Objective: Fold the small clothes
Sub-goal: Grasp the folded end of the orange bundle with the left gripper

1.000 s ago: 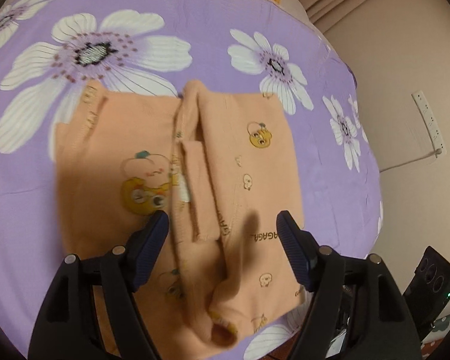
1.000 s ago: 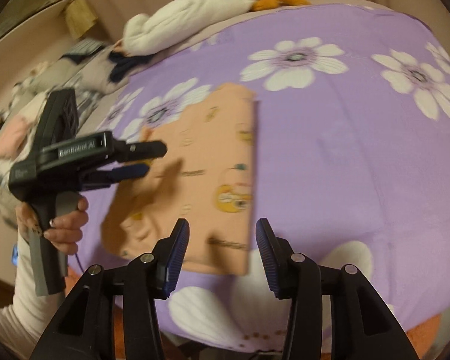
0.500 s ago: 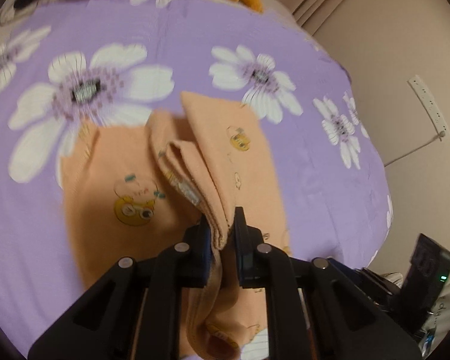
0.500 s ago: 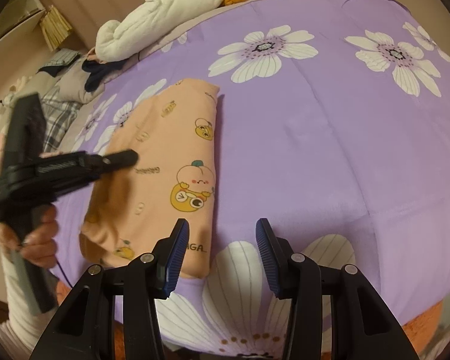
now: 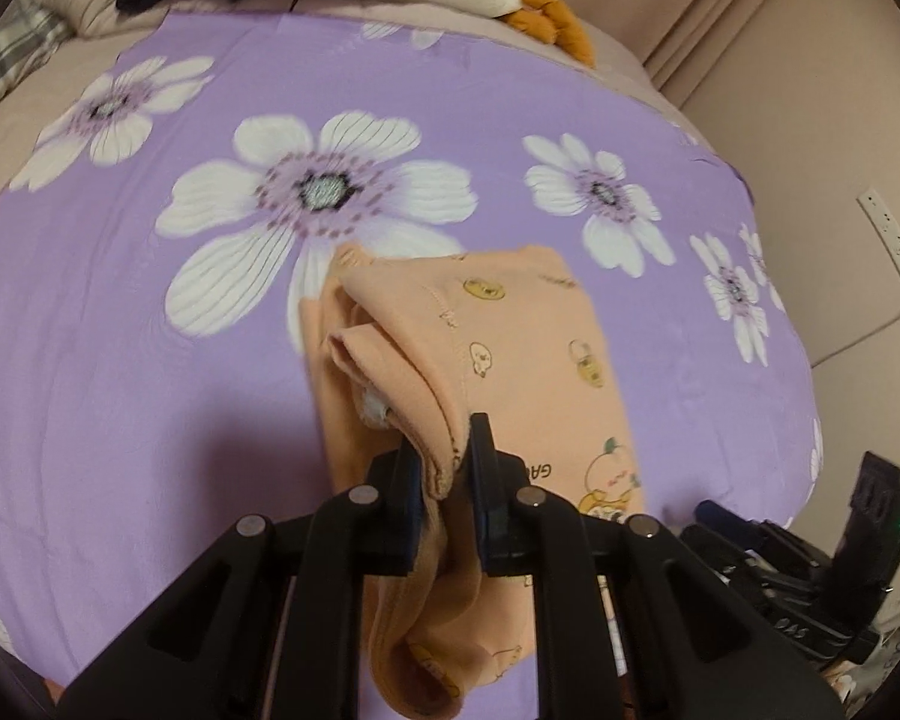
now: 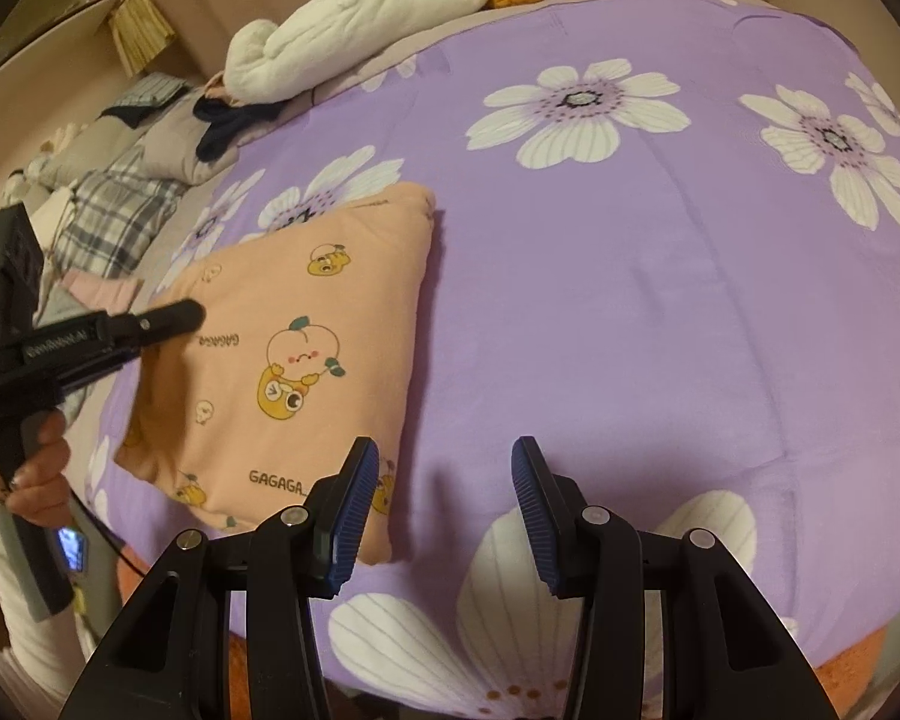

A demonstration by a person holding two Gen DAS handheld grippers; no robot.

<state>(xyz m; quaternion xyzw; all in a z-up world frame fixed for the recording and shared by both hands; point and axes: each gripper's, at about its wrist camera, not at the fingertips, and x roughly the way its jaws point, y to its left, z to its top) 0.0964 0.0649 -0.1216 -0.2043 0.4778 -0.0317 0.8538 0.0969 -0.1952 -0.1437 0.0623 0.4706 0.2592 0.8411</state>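
Note:
A small peach garment [image 5: 528, 348] with cartoon prints lies on the purple flowered bedspread [image 5: 150, 390]. My left gripper [image 5: 444, 456] is shut on a bunched fold of the garment and holds that fold up above the rest of the cloth. In the right wrist view the garment [image 6: 294, 354] lies mostly flat, with the left gripper [image 6: 174, 315] at its left edge. My right gripper [image 6: 444, 516] is open and empty, just above the bedspread [image 6: 630, 300], near the garment's near right corner.
A white plush toy [image 6: 360, 6] with orange feet and piled clothes [image 6: 120, 192] lie at the far side of the bed. A wall with a power strip [image 5: 891, 246] stands on the right. The bed's front edge is close below the right gripper.
My left gripper closed on a fold of the garment and lifted it, pulling the cloth over to the right. My right gripper stayed open and shifted slightly.

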